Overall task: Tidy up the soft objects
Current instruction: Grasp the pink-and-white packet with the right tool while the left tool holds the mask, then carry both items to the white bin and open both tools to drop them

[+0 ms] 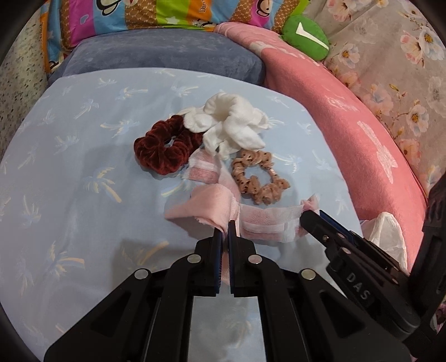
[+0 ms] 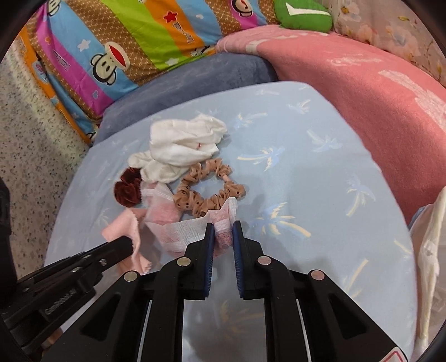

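Observation:
A pink-and-white cloth point(image 1: 259, 222) point(image 2: 178, 231) lies stretched across the light blue palm-print sheet point(image 1: 83, 167) point(image 2: 306, 167). My left gripper point(image 1: 225, 227) is shut on its plain pink end; that gripper shows in the right wrist view as a dark arm point(image 2: 122, 246). My right gripper point(image 2: 223, 225) point(image 1: 313, 215) is shut on the cloth's woven white-and-pink end. Just beyond the cloth lie a dark red velvet scrunchie point(image 1: 164, 146) point(image 2: 128, 192), a crumpled white cloth point(image 1: 231, 125) point(image 2: 181, 150) and a tan dotted scrunchie point(image 1: 259, 178) point(image 2: 206, 189).
A pink blanket point(image 1: 362, 133) point(image 2: 362, 83) borders the sheet on the right. A grey-blue cushion point(image 1: 167, 55) point(image 2: 181, 83) and a striped cartoon pillow point(image 1: 167, 14) point(image 2: 125, 36) lie behind. A green plush point(image 1: 303, 36) point(image 2: 303, 14) sits far right. White fabric point(image 1: 387, 239) point(image 2: 432, 245) lies near right.

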Tool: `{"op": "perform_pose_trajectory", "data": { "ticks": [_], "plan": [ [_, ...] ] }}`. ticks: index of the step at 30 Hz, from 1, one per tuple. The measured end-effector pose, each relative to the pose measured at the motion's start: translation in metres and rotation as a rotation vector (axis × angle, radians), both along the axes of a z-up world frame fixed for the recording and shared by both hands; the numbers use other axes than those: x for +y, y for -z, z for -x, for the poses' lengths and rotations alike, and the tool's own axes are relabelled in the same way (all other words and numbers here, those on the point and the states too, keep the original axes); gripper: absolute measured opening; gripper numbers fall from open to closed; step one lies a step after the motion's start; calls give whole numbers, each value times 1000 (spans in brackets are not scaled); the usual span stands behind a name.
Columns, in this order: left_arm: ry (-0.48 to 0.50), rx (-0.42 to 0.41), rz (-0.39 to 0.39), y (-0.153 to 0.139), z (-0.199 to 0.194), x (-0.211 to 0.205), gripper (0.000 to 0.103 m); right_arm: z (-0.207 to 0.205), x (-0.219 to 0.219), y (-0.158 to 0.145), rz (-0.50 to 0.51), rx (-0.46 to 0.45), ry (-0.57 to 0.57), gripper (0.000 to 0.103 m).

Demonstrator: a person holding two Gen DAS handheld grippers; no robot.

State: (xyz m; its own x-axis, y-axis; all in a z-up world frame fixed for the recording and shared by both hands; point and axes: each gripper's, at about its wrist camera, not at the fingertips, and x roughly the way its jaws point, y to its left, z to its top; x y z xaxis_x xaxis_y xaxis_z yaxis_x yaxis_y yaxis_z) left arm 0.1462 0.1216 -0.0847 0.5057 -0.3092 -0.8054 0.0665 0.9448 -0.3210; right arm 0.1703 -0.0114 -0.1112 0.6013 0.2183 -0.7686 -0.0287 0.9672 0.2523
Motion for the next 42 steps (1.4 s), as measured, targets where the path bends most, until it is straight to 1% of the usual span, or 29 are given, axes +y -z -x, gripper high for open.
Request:
{"op": "perform_pose_trajectory", "data": {
  "ticks": [5,12,17,21,30,35,42],
  "plan": [
    [32,-54,2,-25,12,-19,4,22,-18,-40,-23,-74,27,12],
    [103,-129,3,-57,29,-51,4,58,-62,-89,-49,-170,90,12],
    [168,-164,17,-74,40,-82,4,83,-96,-117,-49,-226,138,12],
    [230,-184,13,-83,49,-111,4,106,-129,-134,-52,-268,192,12],
    [367,-218,1,-98,69,-175,4,147,-197,-153,-55,-319,308,12],
    [433,-221,1,-99,78,-206,4,166,-230,-153,-57,-329,370,12],
    [500,-218,-3,-99,85,-243,5,184,-259,-150,-60,-327,430,12]
  ]
}}
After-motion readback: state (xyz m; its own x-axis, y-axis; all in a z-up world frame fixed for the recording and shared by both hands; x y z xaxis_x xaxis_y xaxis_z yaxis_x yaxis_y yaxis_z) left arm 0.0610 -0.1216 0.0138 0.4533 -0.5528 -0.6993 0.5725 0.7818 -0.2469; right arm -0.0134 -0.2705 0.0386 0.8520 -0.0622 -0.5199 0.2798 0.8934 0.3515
